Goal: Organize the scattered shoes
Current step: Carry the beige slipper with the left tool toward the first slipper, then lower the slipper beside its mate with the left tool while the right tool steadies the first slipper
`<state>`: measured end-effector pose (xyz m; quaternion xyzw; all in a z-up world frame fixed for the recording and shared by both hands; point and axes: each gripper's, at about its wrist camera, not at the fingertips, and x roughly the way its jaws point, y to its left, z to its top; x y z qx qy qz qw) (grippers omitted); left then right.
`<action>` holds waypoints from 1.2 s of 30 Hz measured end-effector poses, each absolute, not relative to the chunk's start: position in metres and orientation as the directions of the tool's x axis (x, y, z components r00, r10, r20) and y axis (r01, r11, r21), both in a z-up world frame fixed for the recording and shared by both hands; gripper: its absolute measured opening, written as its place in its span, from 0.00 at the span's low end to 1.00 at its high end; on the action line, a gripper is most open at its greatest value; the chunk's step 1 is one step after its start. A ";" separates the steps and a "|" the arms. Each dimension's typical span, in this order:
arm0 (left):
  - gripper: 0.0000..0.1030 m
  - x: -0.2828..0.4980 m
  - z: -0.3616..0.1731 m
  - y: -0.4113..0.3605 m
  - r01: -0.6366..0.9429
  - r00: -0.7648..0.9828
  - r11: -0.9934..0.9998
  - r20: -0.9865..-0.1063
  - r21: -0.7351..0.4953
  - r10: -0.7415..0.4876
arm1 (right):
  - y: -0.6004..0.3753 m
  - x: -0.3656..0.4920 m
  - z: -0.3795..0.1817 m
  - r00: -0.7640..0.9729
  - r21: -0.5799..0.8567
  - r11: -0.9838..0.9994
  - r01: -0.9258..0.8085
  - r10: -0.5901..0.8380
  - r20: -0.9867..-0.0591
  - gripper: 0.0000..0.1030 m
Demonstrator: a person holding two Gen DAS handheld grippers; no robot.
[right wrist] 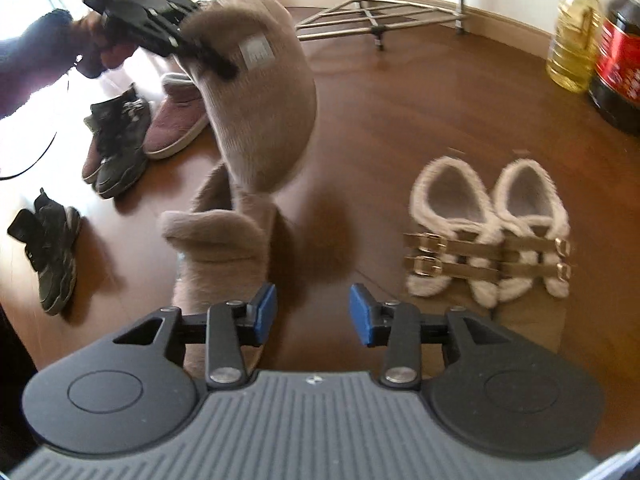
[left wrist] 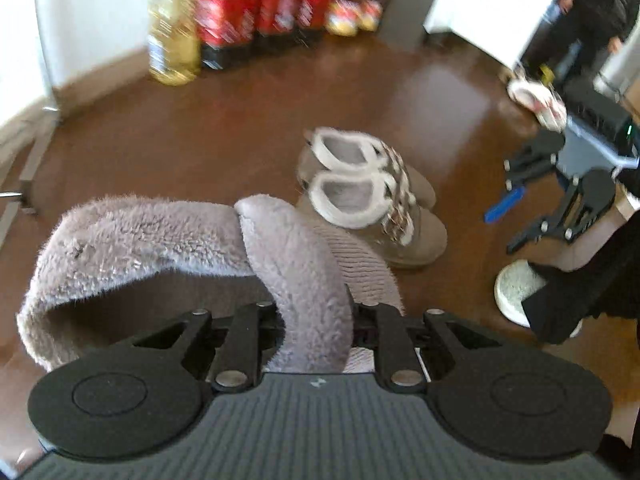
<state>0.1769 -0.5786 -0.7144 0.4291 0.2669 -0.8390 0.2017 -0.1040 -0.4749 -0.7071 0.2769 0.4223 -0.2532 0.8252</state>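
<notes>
While it hung off the floor (right wrist: 400, 112), the taupe fleece-lined boot (right wrist: 256, 112) showed a ribbed knit shaft, a small grey tag and a furry cuff folded outward. The left gripper (left wrist: 314, 320) was clenched on that cuff (left wrist: 296, 272). The right gripper (right wrist: 312, 312) stood released, nothing between its blue pads (right wrist: 264, 312) — a matching boot (right wrist: 224, 248) lay just ahead of them, left of the buckled pair (right wrist: 488, 236).

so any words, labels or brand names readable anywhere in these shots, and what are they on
None can be read.
Grey patch on the held tan boot: a pale mark, too blurred to read.
Red labels on the dark bottles: print smeared by motion blur.
Red label on the dark bottle in the right wrist view: pale characters, too small to read.
Oil bottle: no legible label.
</notes>
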 end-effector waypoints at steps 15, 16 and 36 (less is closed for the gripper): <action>0.41 0.083 -0.805 -0.568 0.575 -0.503 -0.680 -0.852 -0.455 0.146 | -0.515 -0.090 -0.762 0.546 0.273 0.790 0.549 -0.092 -0.833 0.42; 0.42 0.085 -0.800 -0.567 0.606 -0.500 -0.656 -0.857 -0.449 0.125 | -0.516 -0.086 -0.764 0.544 0.260 0.797 0.545 -0.100 -0.833 0.42; 0.53 0.143 -0.728 -0.395 0.793 -0.247 -0.602 -0.952 -0.093 -0.179 | -0.504 0.025 -0.773 0.431 -0.094 0.930 -0.356 0.074 -0.899 0.65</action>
